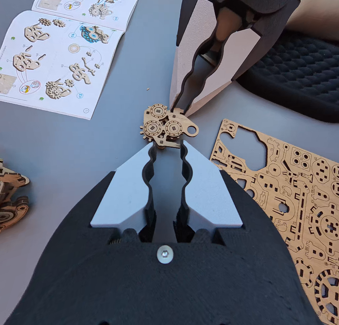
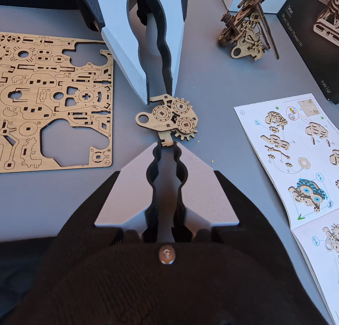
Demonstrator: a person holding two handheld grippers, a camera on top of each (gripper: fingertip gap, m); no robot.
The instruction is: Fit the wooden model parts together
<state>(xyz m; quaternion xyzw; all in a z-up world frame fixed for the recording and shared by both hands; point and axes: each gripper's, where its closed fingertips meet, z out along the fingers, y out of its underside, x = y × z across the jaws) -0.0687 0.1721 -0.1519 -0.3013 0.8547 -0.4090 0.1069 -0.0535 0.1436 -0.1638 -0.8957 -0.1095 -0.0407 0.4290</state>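
A small wooden gear assembly [image 1: 168,125] lies on the grey table: a flat plate with three round discs, gear teeth under it and a loop at one end. It also shows in the right wrist view [image 2: 167,118]. My left gripper [image 1: 167,144] is closed on the plate's forked leg, its jaws touching both sides. My right gripper [image 2: 166,144] is shut on the small tab at the opposite edge. The two grippers face each other across the assembly: the right gripper [image 1: 178,110] comes in from the far side, the left gripper [image 2: 159,96] likewise.
A plywood parts sheet [image 1: 284,187] [image 2: 55,99] lies beside the assembly. An open instruction booklet [image 1: 55,59] [image 2: 293,160] lies on the other side. A partly built wooden model [image 2: 245,31] [image 1: 11,193], a black box [image 2: 311,41] and a black foam pad [image 1: 293,74] stand farther out. Left tips to right tips: about 4 cm.
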